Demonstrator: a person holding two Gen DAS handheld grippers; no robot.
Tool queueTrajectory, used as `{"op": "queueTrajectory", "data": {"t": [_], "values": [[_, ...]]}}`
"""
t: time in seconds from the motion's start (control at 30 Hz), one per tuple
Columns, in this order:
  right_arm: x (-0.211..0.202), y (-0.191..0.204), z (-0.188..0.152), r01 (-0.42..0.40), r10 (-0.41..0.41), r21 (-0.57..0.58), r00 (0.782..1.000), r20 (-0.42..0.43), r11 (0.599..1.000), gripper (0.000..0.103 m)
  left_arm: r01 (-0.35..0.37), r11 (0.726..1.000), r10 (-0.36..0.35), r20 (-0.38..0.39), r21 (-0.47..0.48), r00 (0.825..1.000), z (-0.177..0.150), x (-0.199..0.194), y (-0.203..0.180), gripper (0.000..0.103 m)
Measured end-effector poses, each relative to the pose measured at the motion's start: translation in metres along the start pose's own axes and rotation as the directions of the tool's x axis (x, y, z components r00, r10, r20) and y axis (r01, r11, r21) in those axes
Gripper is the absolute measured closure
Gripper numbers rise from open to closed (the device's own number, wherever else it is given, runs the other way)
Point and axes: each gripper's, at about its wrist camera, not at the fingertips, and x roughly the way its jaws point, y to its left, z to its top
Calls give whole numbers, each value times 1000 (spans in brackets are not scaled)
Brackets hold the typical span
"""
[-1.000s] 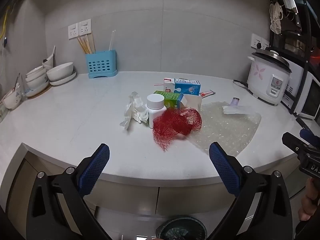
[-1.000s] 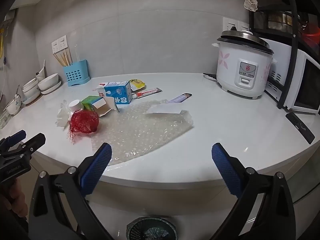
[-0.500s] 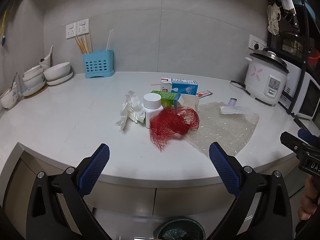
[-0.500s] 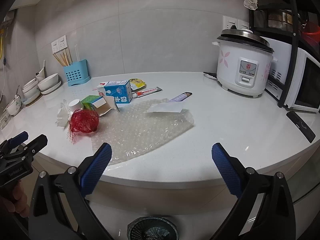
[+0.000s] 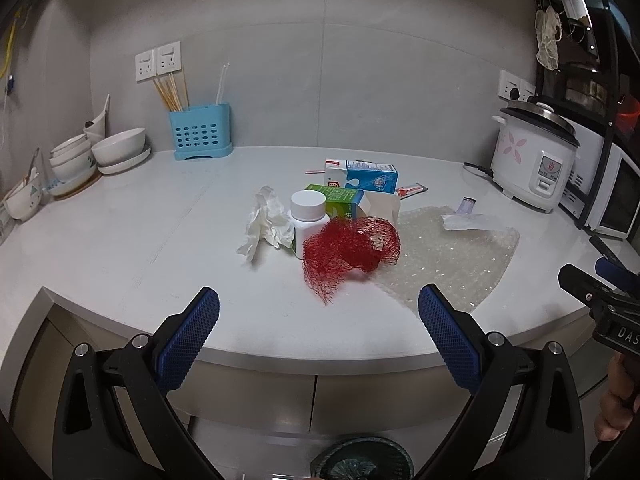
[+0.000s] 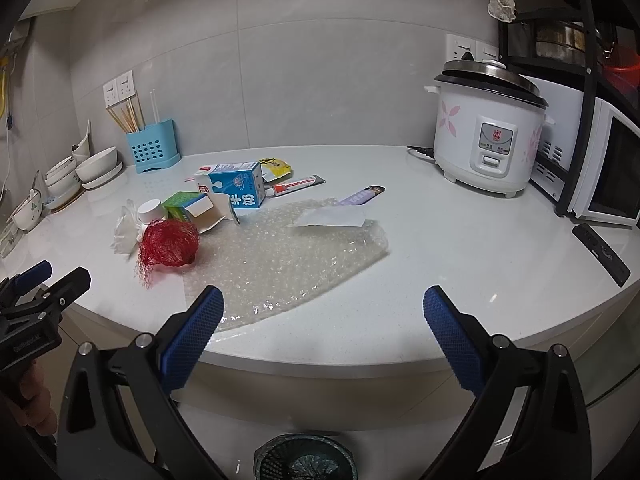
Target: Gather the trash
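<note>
Trash lies mid-counter: a red mesh net (image 5: pixel 349 249) (image 6: pixel 168 242), a white pill bottle (image 5: pixel 307 216), crumpled tissue (image 5: pixel 266 222), a green carton (image 5: pixel 340 204), a blue milk carton (image 5: pixel 362 176) (image 6: pixel 236 186), a tube (image 6: pixel 298 185), a bubble-wrap sheet (image 5: pixel 448 258) (image 6: pixel 288 256) and a white paper (image 6: pixel 332 217). My left gripper (image 5: pixel 319 322) is open and empty, short of the counter edge facing the net. My right gripper (image 6: pixel 322 328) is open and empty before the bubble wrap. A dark waste basket (image 6: pixel 304 458) (image 5: pixel 362 460) stands on the floor below.
A rice cooker (image 6: pixel 486 144) and microwave (image 6: pixel 604 168) stand at the right. Bowls (image 5: pixel 100 152) and a blue utensil holder (image 5: pixel 200 132) sit at the back left. A black remote (image 6: pixel 600 252) lies near the right counter edge.
Both grippers have crept slightly towards the counter and risen a little; the trash looks a bit nearer. Nothing was grasped or moved.
</note>
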Motion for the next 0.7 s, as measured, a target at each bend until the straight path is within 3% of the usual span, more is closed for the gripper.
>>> {"op": "queueTrajectory", "data": {"t": [0.7], "values": [[-5,2,2,-4,4,-2,1000,15,1000,7,-16,999,16,7,28,1000,-1,-7,-5,6]]}}
